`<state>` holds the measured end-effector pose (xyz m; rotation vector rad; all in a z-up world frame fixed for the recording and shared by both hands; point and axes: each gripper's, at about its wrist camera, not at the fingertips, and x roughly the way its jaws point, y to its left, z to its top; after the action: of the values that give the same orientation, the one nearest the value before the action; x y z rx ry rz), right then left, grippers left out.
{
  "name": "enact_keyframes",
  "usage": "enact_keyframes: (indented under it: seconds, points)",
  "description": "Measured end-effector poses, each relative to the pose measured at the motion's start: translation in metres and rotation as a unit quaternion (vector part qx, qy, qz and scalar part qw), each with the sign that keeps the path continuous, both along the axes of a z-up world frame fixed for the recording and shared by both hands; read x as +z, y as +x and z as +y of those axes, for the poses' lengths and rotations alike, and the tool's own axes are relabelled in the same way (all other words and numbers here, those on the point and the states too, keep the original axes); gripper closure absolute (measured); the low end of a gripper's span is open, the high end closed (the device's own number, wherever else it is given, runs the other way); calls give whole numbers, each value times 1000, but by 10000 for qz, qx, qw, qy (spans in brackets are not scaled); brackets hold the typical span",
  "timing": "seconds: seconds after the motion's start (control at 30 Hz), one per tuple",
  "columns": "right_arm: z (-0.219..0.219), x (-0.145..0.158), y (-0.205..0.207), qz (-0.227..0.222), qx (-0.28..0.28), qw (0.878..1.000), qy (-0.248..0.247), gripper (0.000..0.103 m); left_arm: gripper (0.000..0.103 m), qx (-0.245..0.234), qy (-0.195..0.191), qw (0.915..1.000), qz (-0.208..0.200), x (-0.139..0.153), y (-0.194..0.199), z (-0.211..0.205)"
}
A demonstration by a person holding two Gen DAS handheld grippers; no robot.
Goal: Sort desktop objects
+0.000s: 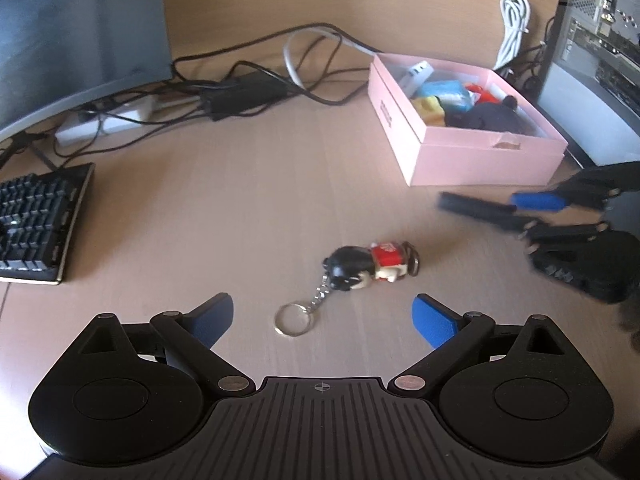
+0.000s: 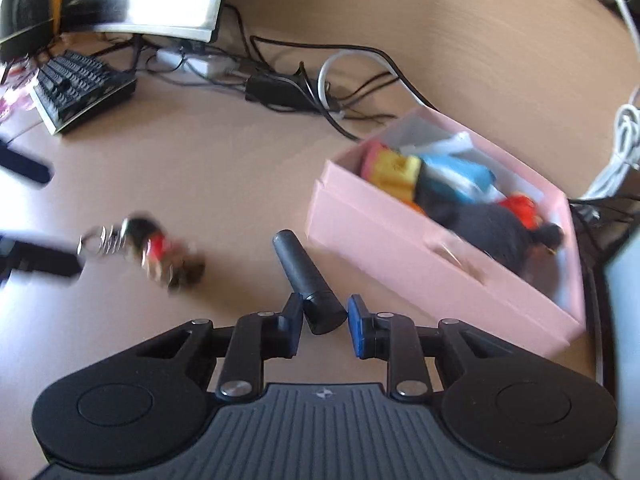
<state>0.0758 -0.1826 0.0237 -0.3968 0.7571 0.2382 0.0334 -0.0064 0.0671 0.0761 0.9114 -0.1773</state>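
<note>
right gripper (image 2: 323,316) clamped narrow on the near end of a black cylinder (image 2: 306,278), far end jutting forward over bare desk (image 2: 224,168), just short of the pink box (image 2: 400,248). seen from the left wrist, same cylinder (image 1: 476,208) sticking out leftward, just clear of the box's near corner. left gripper (image 1: 322,320) spread wide, nothing between the blue pads (image 1: 434,320), hanging over the desk with the key ring of a figurine keychain (image 1: 360,270) just ahead of the gap. keychain lying flat in open desk, well apart from the box and from the keyboard (image 1: 36,224). box open-topped, crowded with mixed items (image 1: 460,104) in yellow, blue, red and black; near wall showing a torn notch at the rim. broad clear stretch of desk between keyboard on the left and box on the right. far edge cluttered: tangle of black cables (image 1: 248,76), power strip (image 1: 108,120), monitor (image 1: 76,32) at back left, white cable coil (image 1: 514,24) and computer case (image 1: 600,60) at back right, hemming the box on its far side.
</note>
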Motion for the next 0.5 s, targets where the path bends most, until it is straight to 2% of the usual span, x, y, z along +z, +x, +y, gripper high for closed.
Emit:
enact_keyframes:
  seconds: [0.07,0.1,0.17,0.23,0.27,0.3,0.4,0.5]
  points:
    - [-12,-1,-8,-286,-319,9981,-447,75,4,-50,10,10000,63,-4,2,-4]
    - [-20,0,-9,-312,-499,9971,-475,72,4,-95,-15,9999,93,-5,3,-5]
    - [-37,9,-14,-285,-858,9959,-70,52,4,-196,-136,9997,113,-6,4,-8]
    - [-50,17,-23,-275,-1181,9913,515,36,4,-278,-310,9990,143,-7,6,-10]
    - [-52,18,-27,-249,-1269,9890,720,33,4,-296,-459,9983,181,-9,9,-10]
    - [-54,16,-33,-202,-1337,9869,879,31,4,-275,-571,9978,216,-10,11,-10]
    - [-47,5,-47,-113,-1362,9862,930,28,4,-230,-764,9965,248,-13,17,-13]
    - [-41,-3,-52,-4,-1320,9865,972,27,4,-140,-648,9977,132,-15,25,-18]
